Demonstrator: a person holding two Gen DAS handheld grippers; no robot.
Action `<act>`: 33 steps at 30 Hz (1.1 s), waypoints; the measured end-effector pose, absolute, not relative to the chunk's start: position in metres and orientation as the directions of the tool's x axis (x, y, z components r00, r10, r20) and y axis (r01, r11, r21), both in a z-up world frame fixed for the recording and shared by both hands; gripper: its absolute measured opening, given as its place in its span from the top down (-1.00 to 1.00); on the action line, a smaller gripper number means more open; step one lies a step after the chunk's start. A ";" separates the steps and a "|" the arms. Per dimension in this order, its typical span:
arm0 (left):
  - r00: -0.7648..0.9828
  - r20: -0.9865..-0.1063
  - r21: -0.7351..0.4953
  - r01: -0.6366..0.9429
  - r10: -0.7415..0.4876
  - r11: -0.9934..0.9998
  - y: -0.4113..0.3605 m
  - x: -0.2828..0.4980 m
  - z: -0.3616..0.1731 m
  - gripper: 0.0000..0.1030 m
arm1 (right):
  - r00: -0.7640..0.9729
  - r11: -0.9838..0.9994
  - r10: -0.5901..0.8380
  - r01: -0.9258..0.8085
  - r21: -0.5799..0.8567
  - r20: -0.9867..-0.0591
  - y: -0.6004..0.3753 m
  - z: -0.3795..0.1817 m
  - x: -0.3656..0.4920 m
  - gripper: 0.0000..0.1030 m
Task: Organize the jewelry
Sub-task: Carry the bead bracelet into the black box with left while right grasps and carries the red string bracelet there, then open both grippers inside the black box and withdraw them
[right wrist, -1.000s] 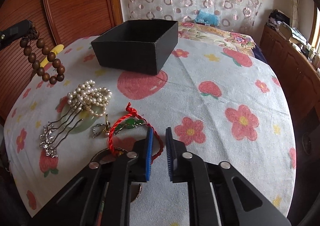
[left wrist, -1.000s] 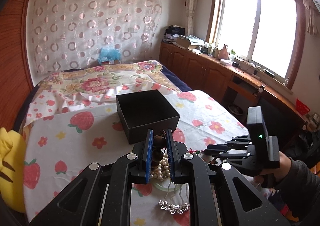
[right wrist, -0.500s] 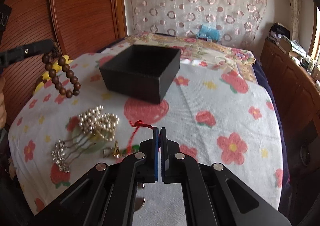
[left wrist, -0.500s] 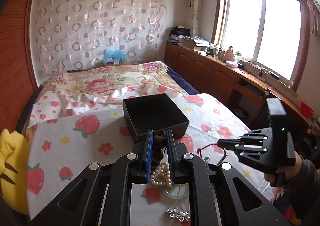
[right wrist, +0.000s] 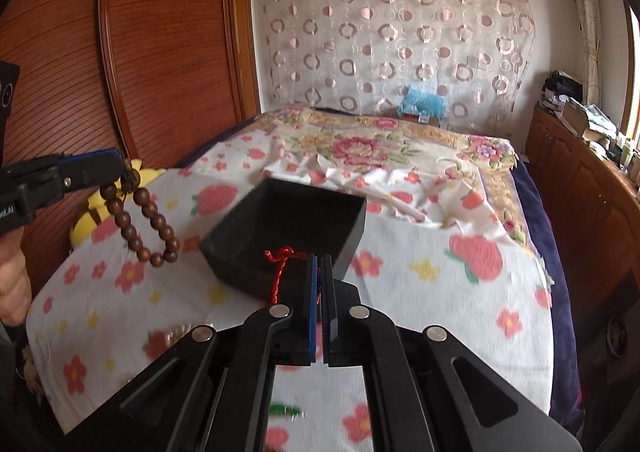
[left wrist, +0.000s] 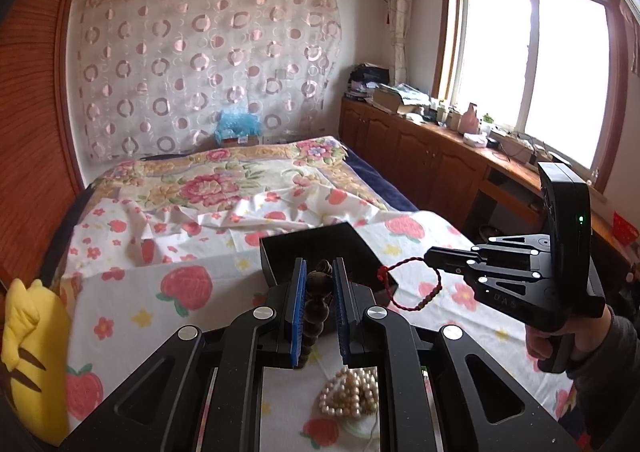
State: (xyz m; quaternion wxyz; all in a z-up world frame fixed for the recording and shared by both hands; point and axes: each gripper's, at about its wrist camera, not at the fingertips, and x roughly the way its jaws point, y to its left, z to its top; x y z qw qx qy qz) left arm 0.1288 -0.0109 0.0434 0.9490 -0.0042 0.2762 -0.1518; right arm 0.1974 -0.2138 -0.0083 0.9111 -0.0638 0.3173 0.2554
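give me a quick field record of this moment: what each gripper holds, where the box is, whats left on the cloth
left gripper: shut on wooden bead bracelet, which hangs in the air to the left of the box
right gripper: shut on red cord bracelet, held near the box's front rim
black box: open, upright on the strawberry cloth, nothing visible inside
still on cloth: pearl strand
in the box so far: nothing seen
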 end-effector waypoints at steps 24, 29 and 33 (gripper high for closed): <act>0.797 -0.543 -0.067 0.273 -0.264 0.960 -0.028 0.185 0.045 0.76 | 0.582 0.835 0.497 -0.522 0.173 -0.644 -0.197 -0.043 0.260 0.90; 0.785 -0.562 -0.059 0.278 -0.262 0.959 -0.032 0.196 0.035 0.76 | 0.598 0.842 0.490 -0.512 0.167 -0.634 -0.215 -0.042 0.250 0.89; 0.776 -0.576 -0.051 0.280 -0.257 0.959 -0.041 0.205 0.029 0.76 | 0.605 0.843 0.483 -0.516 0.150 -0.633 -0.222 -0.042 0.240 0.89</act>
